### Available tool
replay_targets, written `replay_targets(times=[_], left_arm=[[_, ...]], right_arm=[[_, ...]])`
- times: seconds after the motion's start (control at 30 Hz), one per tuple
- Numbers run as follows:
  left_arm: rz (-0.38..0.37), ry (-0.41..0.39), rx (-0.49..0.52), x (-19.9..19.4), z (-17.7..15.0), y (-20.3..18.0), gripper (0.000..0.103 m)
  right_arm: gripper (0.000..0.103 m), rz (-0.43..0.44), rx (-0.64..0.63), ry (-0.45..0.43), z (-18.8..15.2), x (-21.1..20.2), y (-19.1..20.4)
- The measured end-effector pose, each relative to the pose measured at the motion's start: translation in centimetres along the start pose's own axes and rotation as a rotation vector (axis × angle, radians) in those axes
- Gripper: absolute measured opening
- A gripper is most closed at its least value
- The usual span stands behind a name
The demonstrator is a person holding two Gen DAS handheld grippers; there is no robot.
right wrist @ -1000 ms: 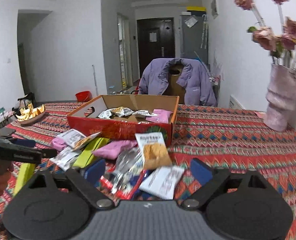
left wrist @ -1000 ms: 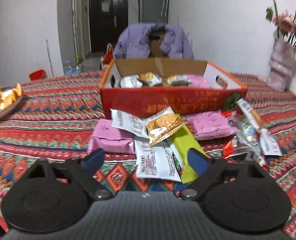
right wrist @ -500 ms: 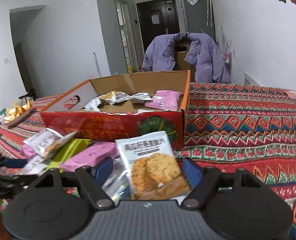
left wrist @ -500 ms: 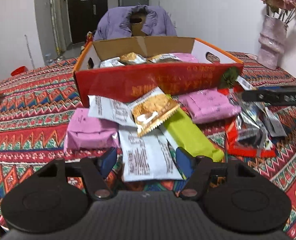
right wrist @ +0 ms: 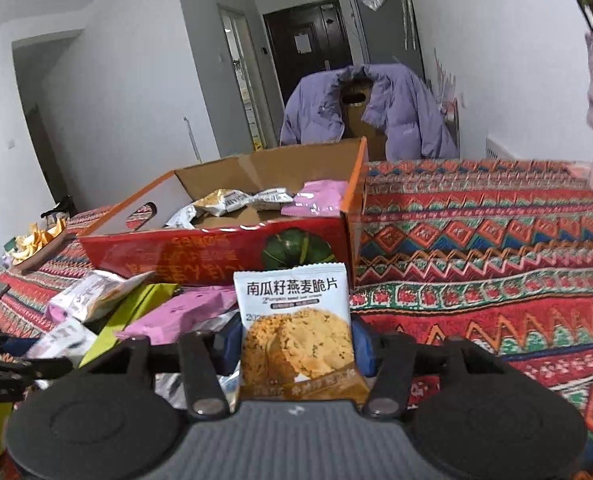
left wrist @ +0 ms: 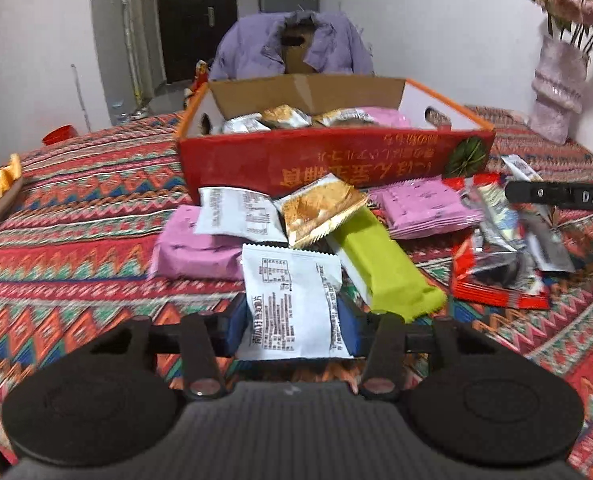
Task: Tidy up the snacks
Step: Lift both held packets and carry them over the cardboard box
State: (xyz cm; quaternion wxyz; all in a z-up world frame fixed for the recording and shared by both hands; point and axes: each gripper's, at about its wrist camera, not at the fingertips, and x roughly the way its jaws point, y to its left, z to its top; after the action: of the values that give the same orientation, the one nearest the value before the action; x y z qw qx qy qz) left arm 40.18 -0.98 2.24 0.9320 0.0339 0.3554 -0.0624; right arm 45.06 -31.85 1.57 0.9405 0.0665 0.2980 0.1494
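Before the red box (left wrist: pixel 328 160), each gripper's fingers are closing around one snack packet: left gripper (left wrist: pixel 294 322) white packet (left wrist: pixel 292 300), right gripper (right wrist: pixel 294 344) cracker packet (right wrist: pixel 296 320).

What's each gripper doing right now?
Left gripper: jaws closing around the white snack packet.
Right gripper: jaws closing around the oat crisp packet.

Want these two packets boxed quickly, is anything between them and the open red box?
Left gripper's white packet: gold packet and green bar lie ahead, plus the red box front wall. Right gripper's cracker packet: only that wall.
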Motion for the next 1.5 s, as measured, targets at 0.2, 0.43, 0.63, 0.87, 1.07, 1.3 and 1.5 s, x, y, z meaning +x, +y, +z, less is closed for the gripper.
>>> replay_targets(times=[0.2,0.43,0.63,0.87,1.07,1.3,1.5], left_arm=[[-0.041,-0.072,-0.026,-7.6,-2.2,-0.8,0.047],[-0.046,-0.125,-0.073,-14.9,-6.5,-1.7,0.048],[-0.075,-0.141,-0.101,-18.0,-8.5,-2.0,0.048],[-0.077,-0.174,-0.103,-19.9,-9.5,-2.0,0.048],[-0.102,-0.178,-0.119,-19.5,-8.8,-1.9,0.048],[-0.124,-0.176,-0.135,-17.5,-6.5,-1.4,0.048],[-0.112,-0.200,-0.138,-14.3,-0.8,0.6,0.048]], right_arm=[[0.053,-0.021,-0.036,-0.035,-2.0,-6.1,3.1],[0.053,0.027,-0.043,-0.020,-7.3,-13.7,7.8],[0.053,0.093,-0.050,0.012,-10.6,-17.7,11.0],[0.053,0.071,-0.065,-0.021,-11.5,-19.9,12.1],[0.053,0.070,-0.063,-0.011,-11.4,-19.6,12.1],[0.053,0.066,-0.068,-0.008,-9.8,-18.1,11.9],[0.053,0.104,-0.022,-0.038,-5.1,-14.9,10.8]])
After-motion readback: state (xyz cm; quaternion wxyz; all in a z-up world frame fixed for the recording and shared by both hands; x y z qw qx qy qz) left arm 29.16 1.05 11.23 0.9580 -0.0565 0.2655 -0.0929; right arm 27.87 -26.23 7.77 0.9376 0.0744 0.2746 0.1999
